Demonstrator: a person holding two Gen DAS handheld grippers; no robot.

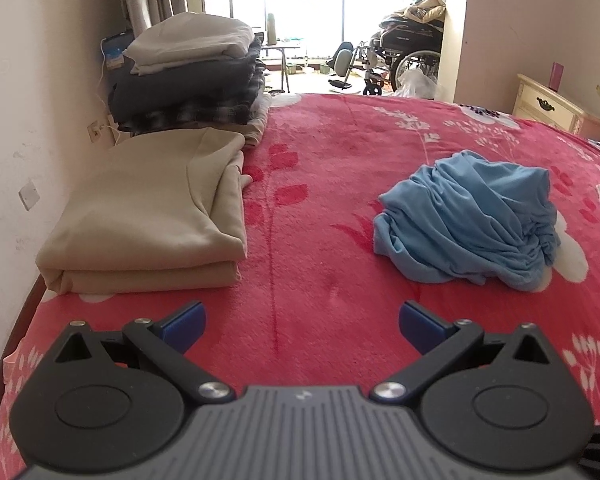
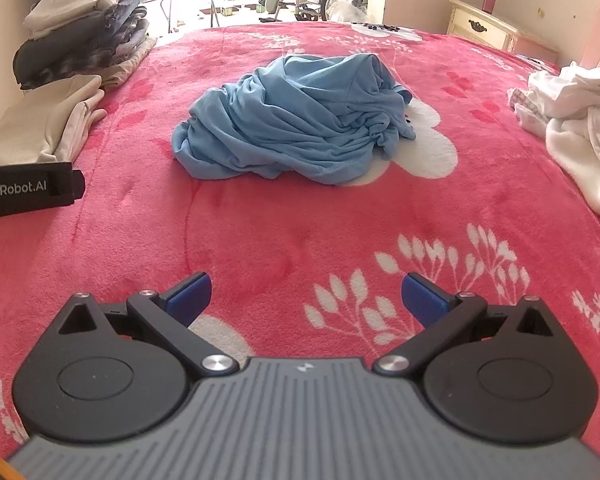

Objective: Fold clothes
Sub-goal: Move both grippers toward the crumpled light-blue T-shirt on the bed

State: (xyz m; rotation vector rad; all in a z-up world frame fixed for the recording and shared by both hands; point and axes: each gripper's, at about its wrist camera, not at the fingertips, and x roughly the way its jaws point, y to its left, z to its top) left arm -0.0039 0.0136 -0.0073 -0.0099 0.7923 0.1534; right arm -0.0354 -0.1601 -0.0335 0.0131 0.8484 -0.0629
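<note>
My left claw (image 1: 302,326) hangs low over the red fleece bed cover with white flower prints (image 1: 320,264), its blue-tipped fingers (image 1: 184,326) spread wide with nothing between them. My right claw (image 2: 306,300) is just as wide apart and just as empty, its blue pads (image 2: 422,300) hovering above the same cover.

The crumpled light-blue garment (image 2: 296,124) lies in a loose heap on the bed ahead of both claws, clear of either one. From my left wrist view it sits off to the right (image 1: 468,216); from my right wrist view it is nearly straight ahead.

Along the left edge of the bed, by the wall, a folded beige cloth (image 1: 148,216) lies flat, and behind it stands a stack of folded grey, dark and plaid clothes (image 1: 188,76). At the right edge of the bed a rumpled pile of white laundry (image 2: 576,120) rests. A black strap printed with white lettering (image 2: 28,190) juts in from the left of my right wrist view, just in front of the beige cloth. Beyond the bed's foot a wheelchair (image 1: 408,56) stands near the bright window, and a cream drawer cabinet (image 1: 548,106) sits against the right wall.
</note>
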